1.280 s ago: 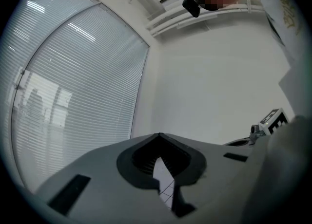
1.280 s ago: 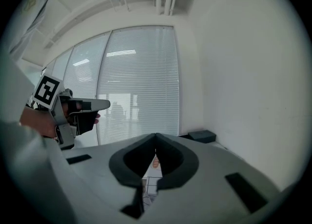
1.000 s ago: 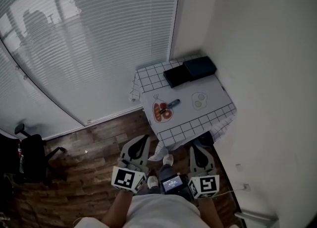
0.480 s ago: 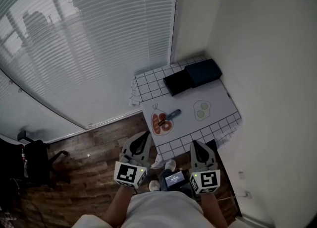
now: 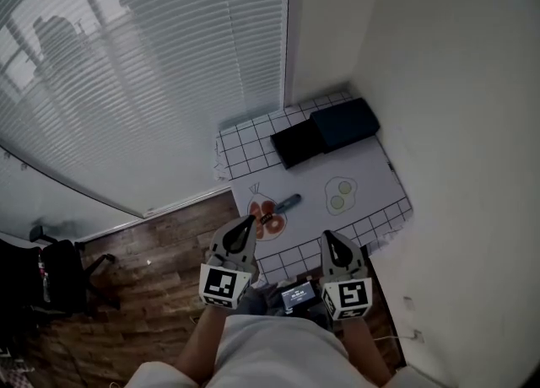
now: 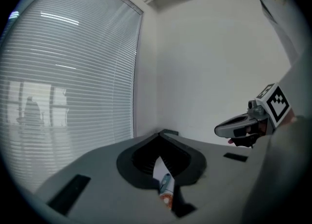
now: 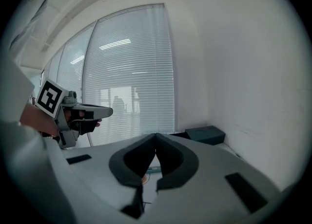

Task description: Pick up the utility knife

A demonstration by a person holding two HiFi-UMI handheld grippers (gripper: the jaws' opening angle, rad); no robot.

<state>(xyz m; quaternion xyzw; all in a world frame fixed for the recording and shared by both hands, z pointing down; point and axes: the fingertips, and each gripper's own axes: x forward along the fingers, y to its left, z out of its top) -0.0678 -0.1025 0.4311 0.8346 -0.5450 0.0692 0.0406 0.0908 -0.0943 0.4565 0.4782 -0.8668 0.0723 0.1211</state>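
The utility knife (image 5: 286,203), blue-grey and slim, lies on the checked tablecloth (image 5: 245,146) beside a printed picture of meat (image 5: 267,214). My left gripper (image 5: 250,221) hovers at the table's near edge, just short of the knife, shut and holding nothing. My right gripper (image 5: 326,235) is level with it further right, also shut and empty. In the left gripper view the knife (image 6: 165,184) shows through the gap below the left gripper's (image 6: 161,133) closed tips. In the right gripper view the knife (image 7: 152,169) appears as a thin teal strip below the right gripper's (image 7: 156,134) touching tips.
A black box (image 5: 295,143) and a dark blue box (image 5: 347,122) sit at the table's far end. A printed egg picture (image 5: 339,195) lies right of the knife. A white wall runs along the right, window blinds (image 5: 143,83) on the left, wood floor (image 5: 143,285) below.
The person has stepped closer to the table. Both grippers have moved forward from over the floor to the table's near edge. The knife has not moved.
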